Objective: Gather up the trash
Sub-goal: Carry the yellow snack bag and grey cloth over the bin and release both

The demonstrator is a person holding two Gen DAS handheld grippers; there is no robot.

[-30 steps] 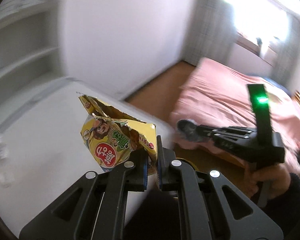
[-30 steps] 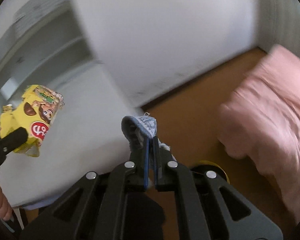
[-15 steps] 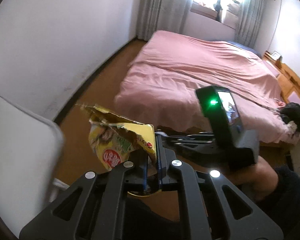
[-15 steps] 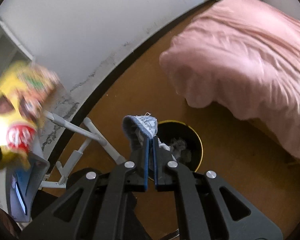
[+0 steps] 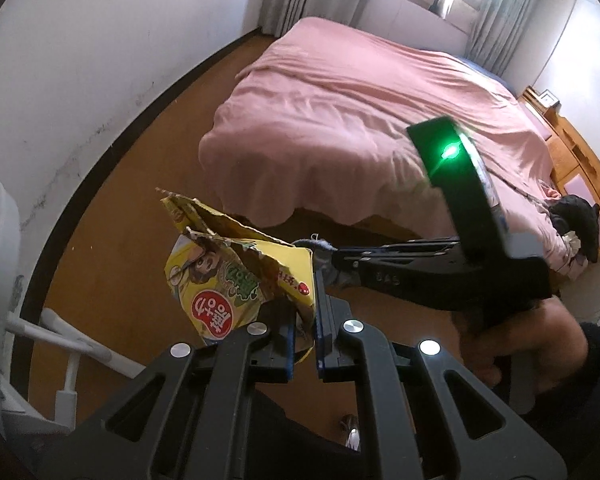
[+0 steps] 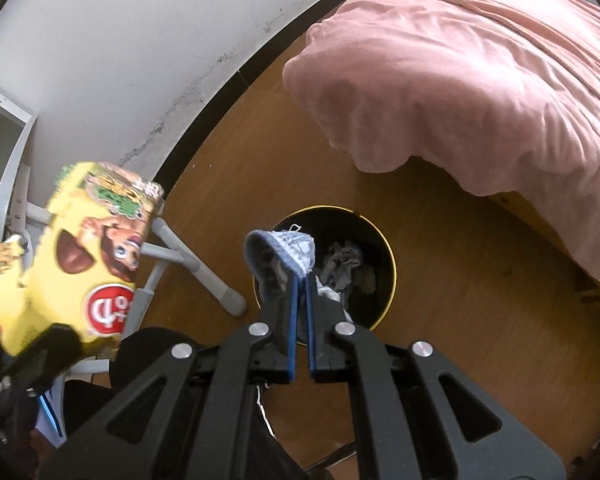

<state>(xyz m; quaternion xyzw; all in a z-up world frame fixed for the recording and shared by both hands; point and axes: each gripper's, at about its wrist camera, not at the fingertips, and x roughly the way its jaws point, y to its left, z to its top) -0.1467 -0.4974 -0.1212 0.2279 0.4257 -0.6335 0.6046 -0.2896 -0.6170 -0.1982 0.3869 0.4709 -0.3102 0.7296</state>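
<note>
Left wrist view: your left gripper (image 5: 304, 332) is clamped on the lower corner of the yellow bag (image 5: 236, 284), torn mouth up, held in the air over the floor (image 5: 112, 264) near the foot corner of the bed (image 5: 360, 120). Your right gripper (image 5: 324, 258) reaches in from the right, its tip just beside the bag's upper right corner, your right hand (image 5: 516, 340) below it. No bin shows from here (your own gripper body covers the floor below), so you are aiming this one blind. Let go now and I'd expect the light, crumpled bag to flutter and land on the floor. The two tools are also close; a bump could knock either load loose.

Right wrist view: your right gripper (image 6: 300, 280) is closed on a blue-grey rag (image 6: 280, 252), and the bin (image 6: 386, 248) sits right beneath it on the floor (image 6: 460, 280), between the bed's corner (image 6: 460, 80) and the white frame's legs (image 6: 192, 264). The bin already holds crumpled scraps (image 6: 344, 268). The rag hangs over the bin's left rim, not its middle, so a release here could drape it on the rim or drop it outside. The bag (image 6: 80, 256) hangs well left of the bin, over the frame's legs (blurred, so its edge is hard to place), with the left gripper (image 6: 40, 352) at the lower left. Dropped there, it likely catches in those legs.
</note>
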